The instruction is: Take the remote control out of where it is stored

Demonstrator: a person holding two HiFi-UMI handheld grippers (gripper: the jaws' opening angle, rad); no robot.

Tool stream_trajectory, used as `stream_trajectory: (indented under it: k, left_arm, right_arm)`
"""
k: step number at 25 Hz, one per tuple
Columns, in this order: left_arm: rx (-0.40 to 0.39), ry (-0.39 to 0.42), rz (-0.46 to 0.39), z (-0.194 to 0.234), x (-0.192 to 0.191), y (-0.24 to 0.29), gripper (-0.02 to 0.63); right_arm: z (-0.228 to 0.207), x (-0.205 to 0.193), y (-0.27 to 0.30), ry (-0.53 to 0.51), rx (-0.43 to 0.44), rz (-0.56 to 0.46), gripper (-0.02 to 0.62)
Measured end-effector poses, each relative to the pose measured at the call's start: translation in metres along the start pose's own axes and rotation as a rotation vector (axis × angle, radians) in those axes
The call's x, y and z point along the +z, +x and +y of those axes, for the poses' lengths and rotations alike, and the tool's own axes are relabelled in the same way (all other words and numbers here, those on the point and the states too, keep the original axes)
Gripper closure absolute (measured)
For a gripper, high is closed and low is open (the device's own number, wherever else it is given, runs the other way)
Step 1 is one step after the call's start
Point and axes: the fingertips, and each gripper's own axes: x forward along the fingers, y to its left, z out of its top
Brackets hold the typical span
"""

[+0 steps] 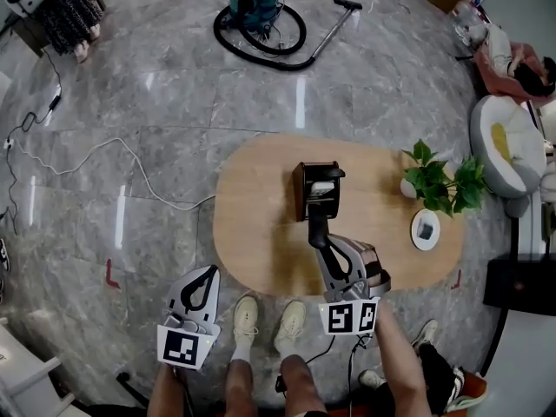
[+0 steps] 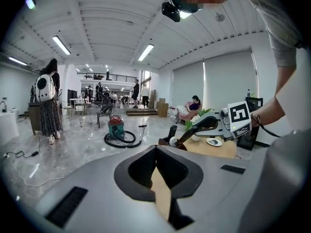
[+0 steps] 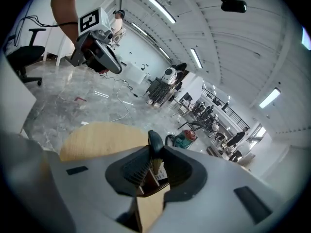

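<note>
Right gripper view: the right gripper (image 3: 155, 148) has its jaws clamped on the dark remote control (image 3: 155, 138), one pad on each flat side; the remote's rounded end stands up above the tips. Just under and beyond those tips sits the brown holder (image 3: 147, 177) with a pale item inside; whether the remote's lower end is clear of the holder I cannot tell.

In the head view the right gripper reaches forward over the near half of the oval wooden counter (image 1: 252, 233); the holder is right at its tips, near the counter's middle. To the right of the tips, well apart from them, are a potted plant (image 1: 439, 181) and a small white dish (image 1: 425, 230).

The left gripper (image 1: 209, 272) hangs left of the right one and nearer the person, off the counter's near edge and over the floor; its tips meet, with nothing between them. Far beyond both grippers, past the counter, a vacuum cleaner (image 1: 256, 7) stands on the floor.
</note>
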Motion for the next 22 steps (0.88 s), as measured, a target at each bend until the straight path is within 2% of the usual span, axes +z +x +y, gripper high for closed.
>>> stream_trajectory:
  k: [8,16,22]
  left_arm:
    - [0.032,-0.009,-0.004,0.015,-0.007,-0.018,0.601]
    - [0.074,-0.031,0.022,0.032,-0.031,-0.034,0.601]
    - [0.070,-0.035,0.042,0.032,-0.048,-0.032,0.601]
  right_arm:
    - [0.020,0.040,0.007,-0.041,0.023,-0.079,0.506]
    - [0.059,0.041,0.023,-0.044,0.083,-0.091,0.506]
    - [0.086,0.033,0.032,-0.032,0.122,-0.088,0.506]
